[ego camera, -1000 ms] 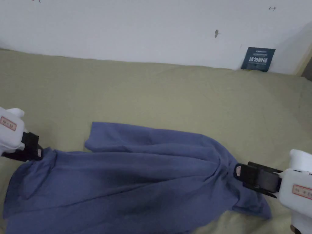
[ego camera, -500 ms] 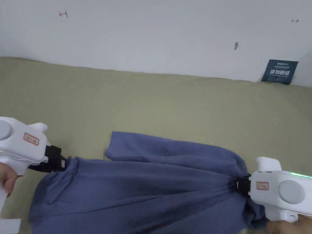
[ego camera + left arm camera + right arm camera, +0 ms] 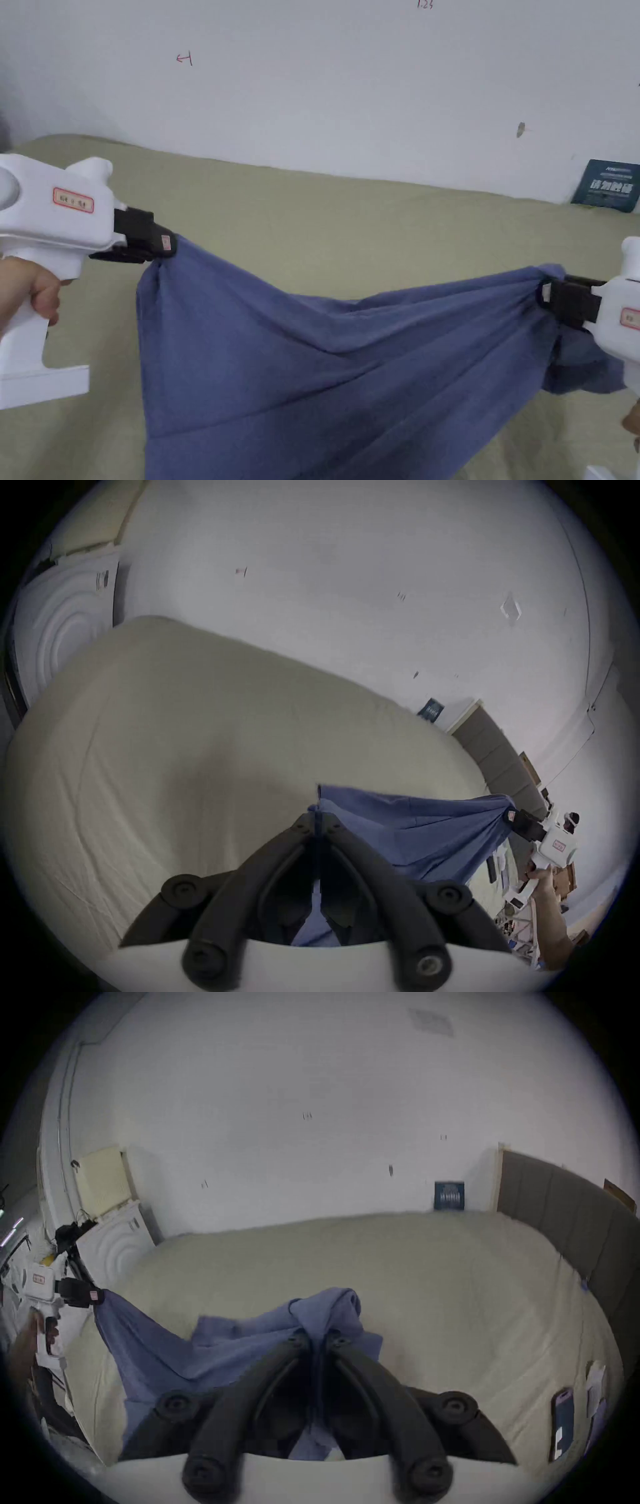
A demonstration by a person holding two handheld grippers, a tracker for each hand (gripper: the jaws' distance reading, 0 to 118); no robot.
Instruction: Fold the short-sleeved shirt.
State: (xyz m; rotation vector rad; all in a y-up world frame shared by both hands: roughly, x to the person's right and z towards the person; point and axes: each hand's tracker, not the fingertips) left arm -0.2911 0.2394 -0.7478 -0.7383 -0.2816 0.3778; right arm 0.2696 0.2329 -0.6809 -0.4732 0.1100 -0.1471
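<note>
A blue short-sleeved shirt [image 3: 325, 369] hangs stretched in the air above the olive-covered bed [image 3: 350, 212]. My left gripper [image 3: 164, 244] is shut on its upper left corner. My right gripper [image 3: 545, 295] is shut on a bunched part at the right, lower than the left one, with a loose flap drooping below it. The cloth sags between the two and its lower edge runs out of the head view. In the left gripper view the jaws [image 3: 319, 821] pinch a thin blue edge [image 3: 408, 833]. In the right gripper view the jaws [image 3: 317, 1336] hold a wad of blue cloth [image 3: 332, 1310].
A white wall [image 3: 325, 87] rises behind the bed, with a dark card [image 3: 611, 185] leaning at its foot on the right. A padded headboard [image 3: 568, 1217] borders the bed's right side. A phone [image 3: 561, 1421] and papers lie near the bed's right front edge.
Both grippers have risen and lifted the shirt off the bed, the left one higher. The shirt now hangs taut between them. The camera has tilted up.
</note>
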